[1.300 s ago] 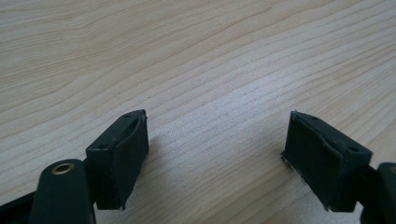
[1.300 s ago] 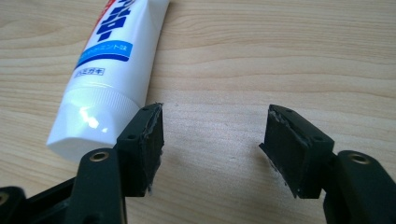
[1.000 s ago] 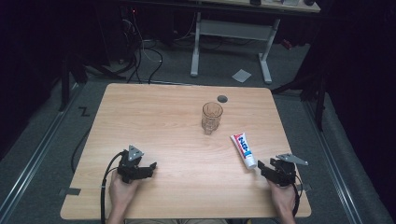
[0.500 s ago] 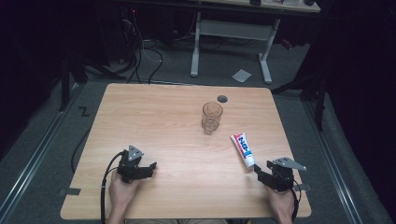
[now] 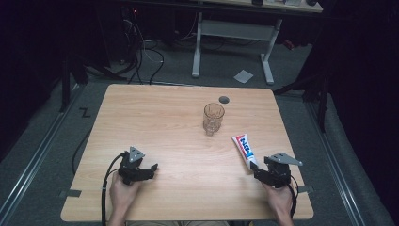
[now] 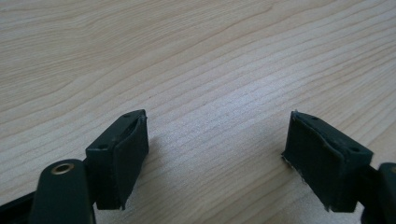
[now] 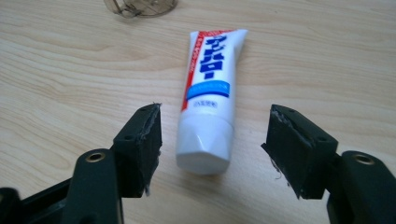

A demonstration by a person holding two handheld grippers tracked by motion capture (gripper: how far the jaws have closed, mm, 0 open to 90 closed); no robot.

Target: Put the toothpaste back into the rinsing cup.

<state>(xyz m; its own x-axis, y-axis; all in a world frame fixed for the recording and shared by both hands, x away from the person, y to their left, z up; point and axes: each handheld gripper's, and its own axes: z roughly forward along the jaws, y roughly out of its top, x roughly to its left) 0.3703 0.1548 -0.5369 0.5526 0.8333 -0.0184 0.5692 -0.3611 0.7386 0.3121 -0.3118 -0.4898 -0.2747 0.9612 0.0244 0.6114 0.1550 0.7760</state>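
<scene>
A light wooden worktop (image 5: 155,122) seen from above, with a person's two hands at its near edge, each holding a black gripper. The right gripper (image 7: 215,140) has just been opening its jaws; they now stand wide on either side of the cap end of a white toothpaste tube (image 7: 210,88), without touching it. The tube lies flat near the worktop's right side, its cap pointing toward the person. A clear glass (image 5: 213,118) stands upright beyond it, near the middle. The left gripper (image 6: 215,149) rests low over bare wood, jaws wide and holding nothing.
</scene>
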